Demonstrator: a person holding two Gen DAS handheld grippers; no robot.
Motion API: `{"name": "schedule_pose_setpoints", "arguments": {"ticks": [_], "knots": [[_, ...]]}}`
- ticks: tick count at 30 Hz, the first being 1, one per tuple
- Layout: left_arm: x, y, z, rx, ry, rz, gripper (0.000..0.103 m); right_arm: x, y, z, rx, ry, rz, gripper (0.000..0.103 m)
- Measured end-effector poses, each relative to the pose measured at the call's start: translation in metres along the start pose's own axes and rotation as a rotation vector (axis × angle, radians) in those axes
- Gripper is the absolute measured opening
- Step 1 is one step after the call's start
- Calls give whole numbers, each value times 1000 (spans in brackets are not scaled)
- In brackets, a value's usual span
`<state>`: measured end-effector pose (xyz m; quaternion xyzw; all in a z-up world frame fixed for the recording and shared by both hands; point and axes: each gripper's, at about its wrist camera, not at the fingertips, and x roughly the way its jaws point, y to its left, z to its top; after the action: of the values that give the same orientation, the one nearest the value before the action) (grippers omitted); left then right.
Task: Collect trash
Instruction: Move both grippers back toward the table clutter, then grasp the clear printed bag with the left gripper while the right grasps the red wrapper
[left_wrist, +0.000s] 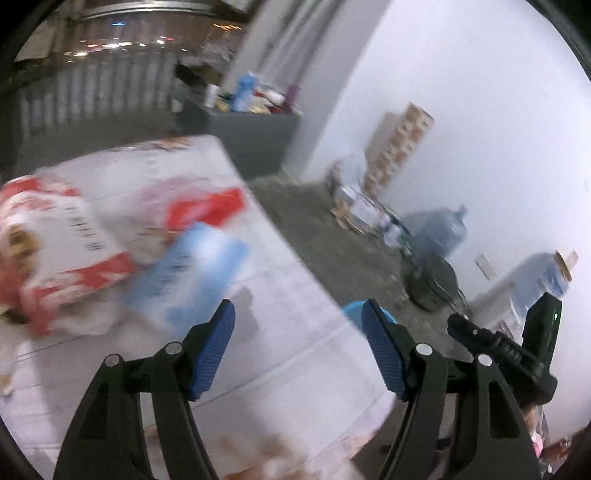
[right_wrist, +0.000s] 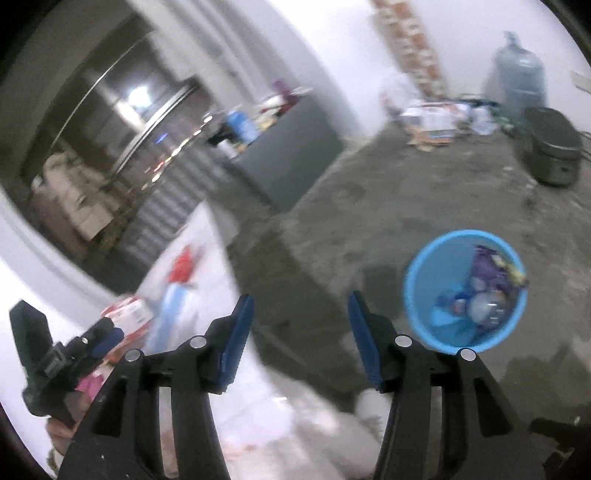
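Left wrist view first: the left gripper (left_wrist: 297, 347) has its blue-padded fingers (left_wrist: 216, 345) well apart with nothing between them, only the bare white table (left_wrist: 288, 369) below. Beyond and to the left of the left finger, trash lies on that table: a light blue packet (left_wrist: 192, 277) nearest, just beyond the fingertip, and a red and white wrapper (left_wrist: 55, 251) further left, partly under it. All of it is smeared by motion, so print and exact edges cannot be read. Just past the right finger, a sliver of the blue bin (left_wrist: 351, 312) shows beyond the table edge, on the floor. To the right of that finger the other tool, the right gripper (left_wrist: 517, 347), appears side-on.

From the right wrist, the right gripper's (right_wrist: 301, 334) fingers also stand apart and hold nothing; grey floor fills the gap. To the right of and beyond the right finger sits the blue bin (right_wrist: 421, 295), apart from the fingers, already holding several items: a purple wrapper (right_wrist: 487, 266) and some bluish and clear pieces that are too blurred to name. To the left of the left finger the table corner carries the same packets.

My judgement is that the job is partly done: some trash is binned, at least two packets remain on the table, and neither gripper carries anything now. Far behind stand a grey cabinet (right_wrist: 291, 147), a water jug (right_wrist: 521, 70) and a dark rice cooker (right_wrist: 554, 147).
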<state>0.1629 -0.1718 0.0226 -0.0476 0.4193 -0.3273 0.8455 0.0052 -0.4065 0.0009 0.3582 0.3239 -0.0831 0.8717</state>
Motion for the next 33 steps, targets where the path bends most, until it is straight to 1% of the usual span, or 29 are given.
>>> {"name": "schedule_pose_setpoints", "arguments": {"ticks": [2, 3, 5, 6, 7, 9, 12, 14, 16, 17, 19, 20, 21, 24, 26, 28, 29, 30, 33], "knots": [[-13, 17, -1, -25, -24, 4, 69, 15, 16, 0, -19, 37, 38, 52], [-18, 28, 2, -40, -32, 24, 69, 24, 26, 1, -29, 56, 56, 52], [-23, 39, 10, -59, -23, 32, 69, 40, 42, 5, -37, 89, 91, 52], [-23, 46, 19, -74, -9, 30, 69, 50, 50, 9, -35, 108, 111, 52], [-22, 54, 31, -84, 19, 35, 69, 56, 57, 12, -33, 123, 125, 52], [-15, 68, 60, -110, 116, 52, 69, 75, 76, 23, -44, 157, 155, 52], [2, 81, 96, -139, 243, 6, 69, 95, 106, 36, -75, 185, 182, 52], [17, 87, 116, -91, 296, 68, 69, 117, 120, 49, -82, 216, 196, 52], [39, 85, 133, 25, 316, 150, 69, 133, 130, 56, -84, 232, 194, 52], [53, 83, 140, 80, 337, 174, 68, 145, 135, 60, -85, 246, 191, 52], [78, 82, 144, 156, 383, 185, 67, 164, 140, 66, -86, 274, 186, 52], [89, 83, 145, 189, 403, 192, 65, 180, 141, 71, -79, 301, 182, 52], [103, 83, 146, 229, 424, 211, 65, 190, 143, 75, -77, 317, 180, 52], [141, 86, 140, 368, 478, 257, 62, 217, 147, 79, -78, 356, 154, 51], [161, 89, 135, 427, 519, 271, 59, 236, 147, 82, -77, 383, 136, 51], [177, 94, 131, 457, 548, 295, 56, 245, 146, 82, -79, 401, 128, 49], [182, 96, 129, 463, 560, 306, 53, 251, 145, 81, -78, 411, 124, 48], [187, 100, 128, 462, 572, 318, 51, 255, 144, 81, -79, 420, 126, 48], [189, 104, 130, 453, 563, 316, 51, 261, 145, 79, -88, 432, 129, 45]]}}
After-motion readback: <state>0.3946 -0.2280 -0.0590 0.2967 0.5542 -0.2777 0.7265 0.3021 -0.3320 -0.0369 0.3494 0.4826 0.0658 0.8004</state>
